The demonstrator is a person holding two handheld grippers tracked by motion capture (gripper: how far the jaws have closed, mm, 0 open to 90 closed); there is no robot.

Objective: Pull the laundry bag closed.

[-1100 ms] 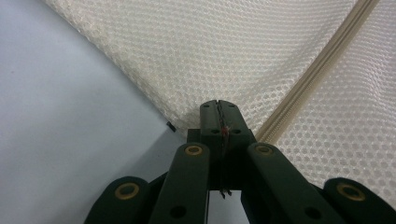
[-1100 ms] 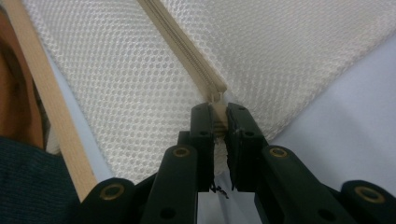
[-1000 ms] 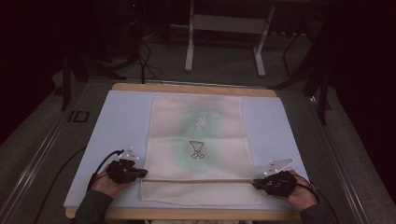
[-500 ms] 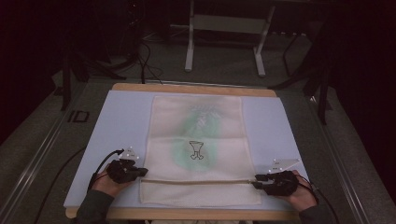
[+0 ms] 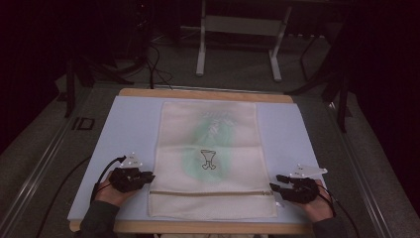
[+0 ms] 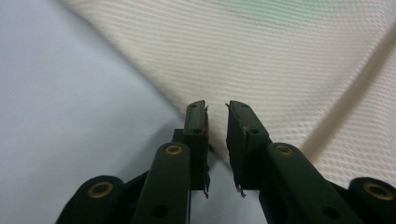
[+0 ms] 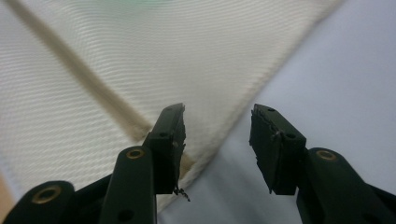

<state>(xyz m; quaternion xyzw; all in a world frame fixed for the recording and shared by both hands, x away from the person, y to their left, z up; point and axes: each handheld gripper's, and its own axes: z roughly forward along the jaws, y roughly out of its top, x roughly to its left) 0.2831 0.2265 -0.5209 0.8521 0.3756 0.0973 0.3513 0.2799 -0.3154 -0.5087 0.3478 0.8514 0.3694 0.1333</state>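
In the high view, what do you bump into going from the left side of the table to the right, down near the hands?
Left tongs → cloth bag → right tongs

mesh bag (image 6: 299, 60) cut off by both gripper views' edges, its green print (image 6: 261, 9) blurred, forearms cropped below

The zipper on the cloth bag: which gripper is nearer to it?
Left. The left gripper touches the bag's left edge just above the zipper; the right gripper sits just off its right end.
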